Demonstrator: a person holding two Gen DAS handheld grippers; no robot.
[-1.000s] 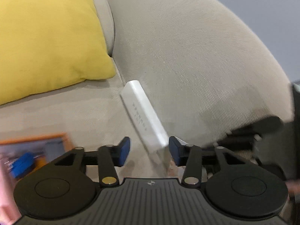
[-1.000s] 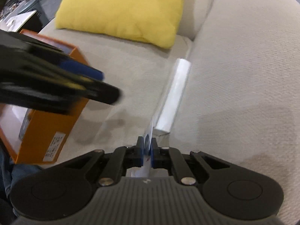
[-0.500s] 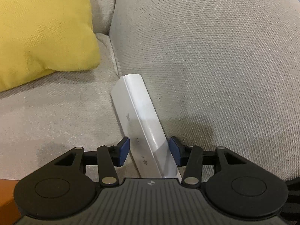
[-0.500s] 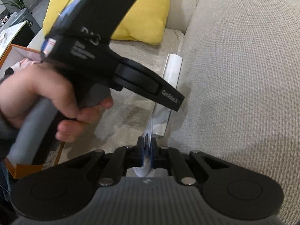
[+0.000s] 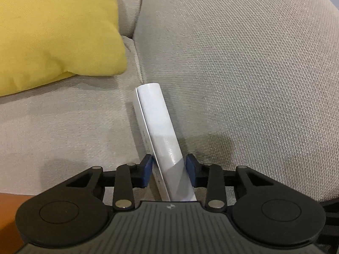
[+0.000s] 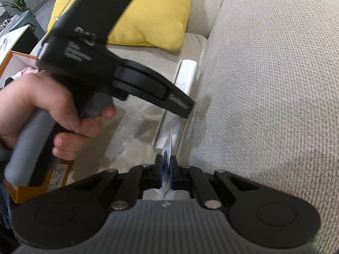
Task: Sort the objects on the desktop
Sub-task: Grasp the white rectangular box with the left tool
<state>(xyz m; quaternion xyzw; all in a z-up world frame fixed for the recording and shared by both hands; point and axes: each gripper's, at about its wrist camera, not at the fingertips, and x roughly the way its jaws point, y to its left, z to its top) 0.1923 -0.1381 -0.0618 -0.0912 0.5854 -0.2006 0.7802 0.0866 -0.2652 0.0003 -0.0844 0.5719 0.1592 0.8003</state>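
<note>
A long white box lies on the beige sofa, in the crease between the seat and the side cushion. My left gripper straddles its near end, pointing steeply down. Its jaws are closing, with the box between them and both blue pads touching its sides. In the right wrist view a hand holds the left gripper over the white box. My right gripper is shut on a thin white card with blue print, standing on edge just before the box's near end.
A yellow cushion leans at the back left of the seat, also seen in the right wrist view. An open orange box with items inside sits at the left edge of the sofa; its corner shows beside my left gripper.
My left gripper came down over the white box's near end and its jaws narrowed onto the box's sides. The right gripper kept still, shut on the card.
</note>
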